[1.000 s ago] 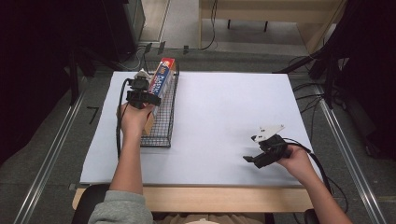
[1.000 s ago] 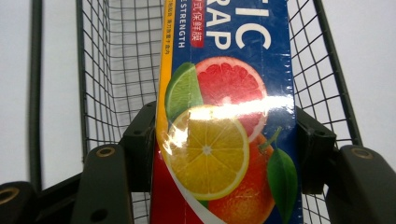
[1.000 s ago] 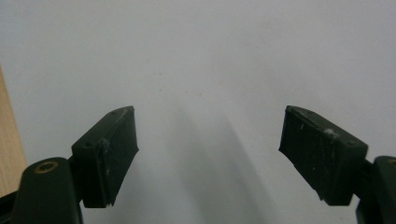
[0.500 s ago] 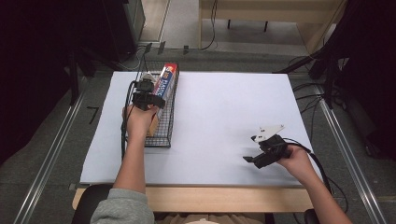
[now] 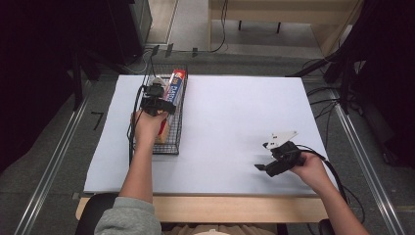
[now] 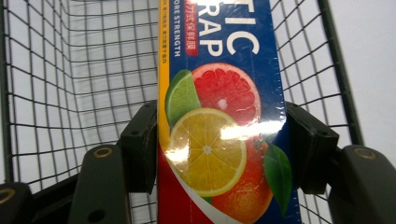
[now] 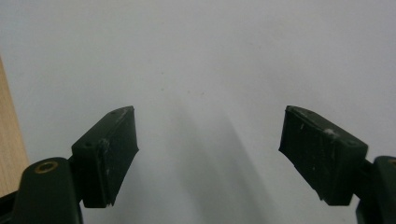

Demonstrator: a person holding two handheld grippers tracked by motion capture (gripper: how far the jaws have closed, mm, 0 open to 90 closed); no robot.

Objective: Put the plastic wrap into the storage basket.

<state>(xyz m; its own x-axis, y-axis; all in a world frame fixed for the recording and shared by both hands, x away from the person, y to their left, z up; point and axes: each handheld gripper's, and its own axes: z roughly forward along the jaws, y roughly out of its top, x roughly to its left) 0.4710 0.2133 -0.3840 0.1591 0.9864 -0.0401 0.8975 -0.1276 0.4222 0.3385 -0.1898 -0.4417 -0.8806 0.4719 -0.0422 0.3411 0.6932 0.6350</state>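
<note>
A blue box of plastic wrap (image 5: pixel 177 84) with citrus fruit printed on it lies lengthwise in a black wire basket (image 5: pixel 169 147) at the table's left. My left gripper (image 5: pixel 161 90) reaches into the basket over the box's near end. In the left gripper view the box (image 6: pixel 219 140) sits between the two pads of my left gripper (image 6: pixel 220 105). The jaws have just been opening, and both pads still lie against the box's sides. My right gripper (image 5: pixel 264 156) rests low over the white sheet at the front right. Its jaws (image 7: pixel 208 112) stand wide open with nothing between them.
A large white sheet (image 5: pixel 235 122) covers the table, with a wooden edge (image 5: pixel 235 208) along the front. The basket's wire walls (image 6: pixel 93 70) rise to the left of the box and beyond it. Cables and dark stands surround the table on the floor.
My left hand has shifted slightly to the right along the basket with the box between its jaws. The right hand and its gripper have stayed in place.
</note>
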